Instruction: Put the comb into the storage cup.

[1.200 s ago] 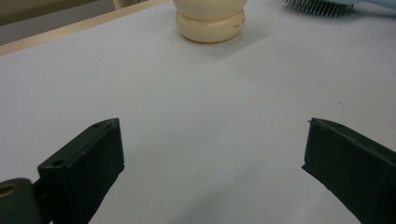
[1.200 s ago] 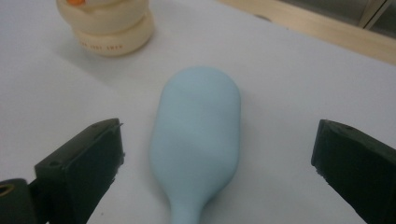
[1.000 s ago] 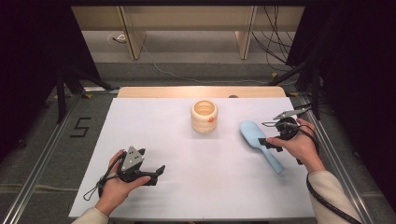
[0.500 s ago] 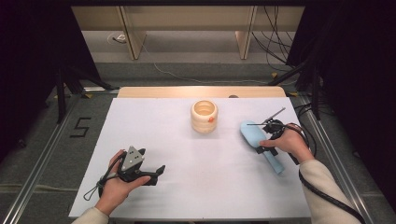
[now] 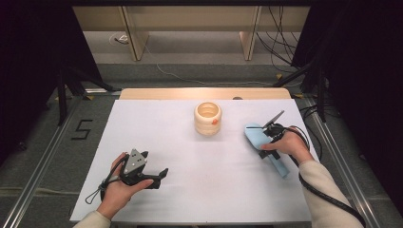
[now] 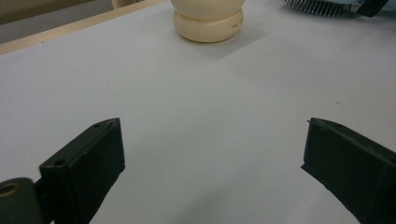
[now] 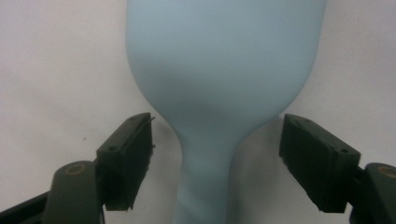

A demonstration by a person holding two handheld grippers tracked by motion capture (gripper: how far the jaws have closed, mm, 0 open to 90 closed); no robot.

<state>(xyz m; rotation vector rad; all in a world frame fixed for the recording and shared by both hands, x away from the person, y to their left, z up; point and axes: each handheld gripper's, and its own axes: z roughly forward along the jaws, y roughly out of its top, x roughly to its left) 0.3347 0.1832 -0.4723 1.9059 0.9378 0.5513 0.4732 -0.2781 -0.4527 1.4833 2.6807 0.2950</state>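
Observation:
A light-blue brush (image 5: pixel 281 167) lies on the white table (image 5: pixel 190 161) at the right, its head toward the far side. My right gripper (image 5: pixel 264 148) points down over it. In the right gripper view the brush's narrow neck (image 7: pixel 210 154) sits between the two black jaws of my right gripper (image 7: pixel 217 154), with a gap on each side. These jaws have just been closing, and the pads do not touch the neck. My left gripper (image 5: pixel 159 175) rests near the front left, open with nothing but bare table between the jaws of my left gripper (image 6: pixel 212 163).
A cream ribbed pot (image 5: pixel 207 118) with a small orange mark stands at the table's middle back; it shows in the left gripper view as the pot (image 6: pixel 208 21), with the brush's bristles (image 6: pixel 322 7) to its right. A wooden strip (image 5: pixel 204 93) edges the far side.
My right hand has come leftward and down from beside the brush to over its neck. The left hand has stayed where it was.

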